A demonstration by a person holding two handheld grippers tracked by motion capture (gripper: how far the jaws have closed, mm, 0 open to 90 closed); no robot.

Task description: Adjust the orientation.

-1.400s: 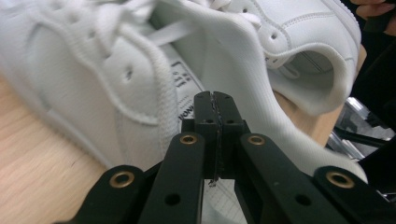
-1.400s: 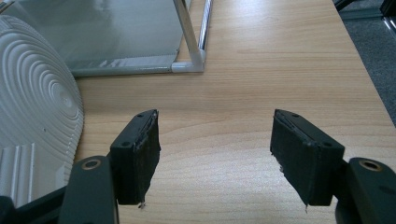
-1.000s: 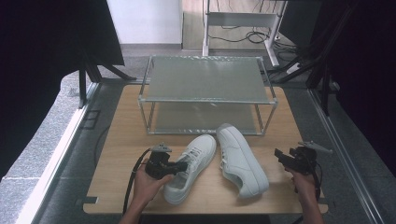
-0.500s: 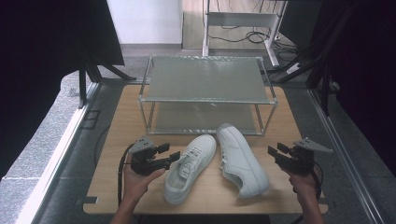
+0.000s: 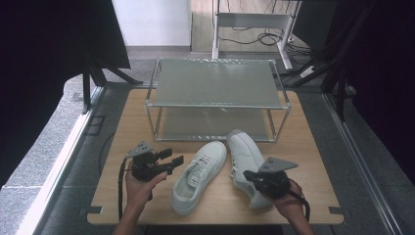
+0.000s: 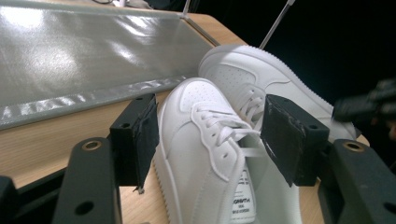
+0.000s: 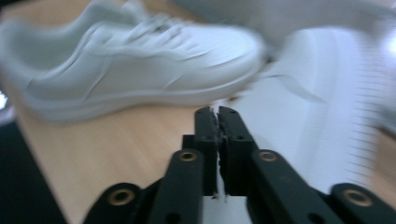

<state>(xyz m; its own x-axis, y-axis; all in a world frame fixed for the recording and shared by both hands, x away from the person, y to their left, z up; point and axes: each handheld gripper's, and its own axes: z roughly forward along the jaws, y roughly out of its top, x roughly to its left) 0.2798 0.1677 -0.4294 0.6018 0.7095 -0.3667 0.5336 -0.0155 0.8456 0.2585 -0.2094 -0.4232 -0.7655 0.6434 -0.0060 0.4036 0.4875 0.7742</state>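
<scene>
The left gripper [image 5: 175, 160] sits with jaws apart at 9 o'clock of the left shoe [image 5: 199, 176]; the soft upper could slip out of a shallow pinch. The right gripper [image 5: 248, 175], jaws pressed together and empty, crowds the right shoe [image 5: 244, 156] and might nudge it.

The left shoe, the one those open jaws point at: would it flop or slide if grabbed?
The left shoe looks padded with a thick flat sole, so it should probably keep its shape and sit steady. Its smooth white upper might slip between the left gripper's pads. The loose laces would likely dangle, and it seems light for its size.
</scene>
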